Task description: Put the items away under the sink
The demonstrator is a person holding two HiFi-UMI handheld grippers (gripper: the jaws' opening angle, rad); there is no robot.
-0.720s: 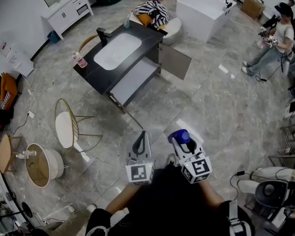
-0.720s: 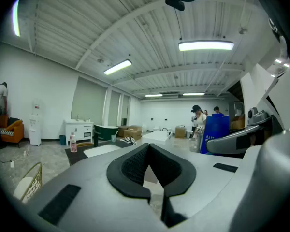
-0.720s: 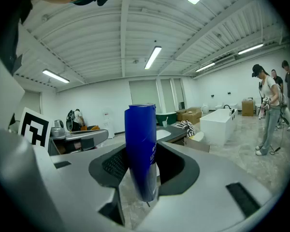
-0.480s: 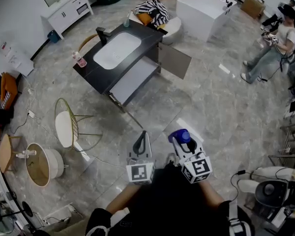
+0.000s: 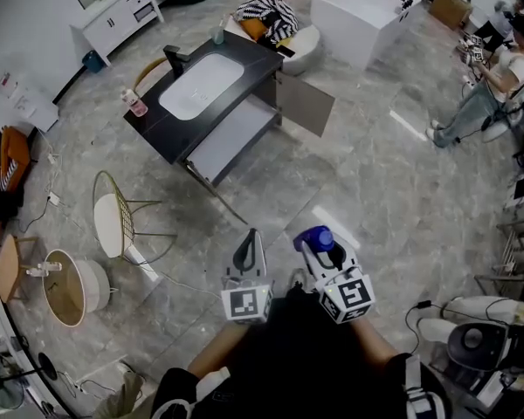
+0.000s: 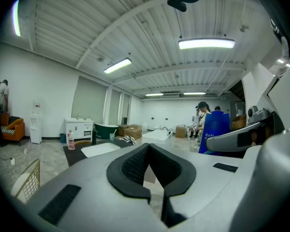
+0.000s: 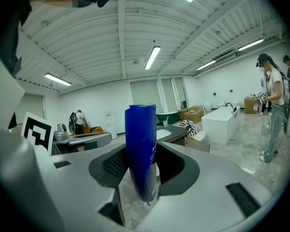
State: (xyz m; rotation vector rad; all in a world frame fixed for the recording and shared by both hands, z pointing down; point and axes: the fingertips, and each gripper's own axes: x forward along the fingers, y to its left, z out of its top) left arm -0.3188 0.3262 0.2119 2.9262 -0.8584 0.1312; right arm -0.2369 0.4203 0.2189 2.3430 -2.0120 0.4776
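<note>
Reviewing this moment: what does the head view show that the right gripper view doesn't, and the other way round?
Head view only: the pulled-out drawer under the sink counter, the pink bottle on the counter, and the wire chair.
Right gripper view only: the ceiling lights, and the right gripper with its pads pressed on the blue bottle.
Both: the blue bottle, the white bathtub and a standing person.

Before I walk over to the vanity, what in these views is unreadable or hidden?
- Head view: space under the black vanity top, hidden by that top; only a grey pulled-out shelf shows.
- Right gripper view: white print on the blue cylindrical bottle in the right tongs, too small.
- Head view: label of the small pink bottle, too small.
</note>
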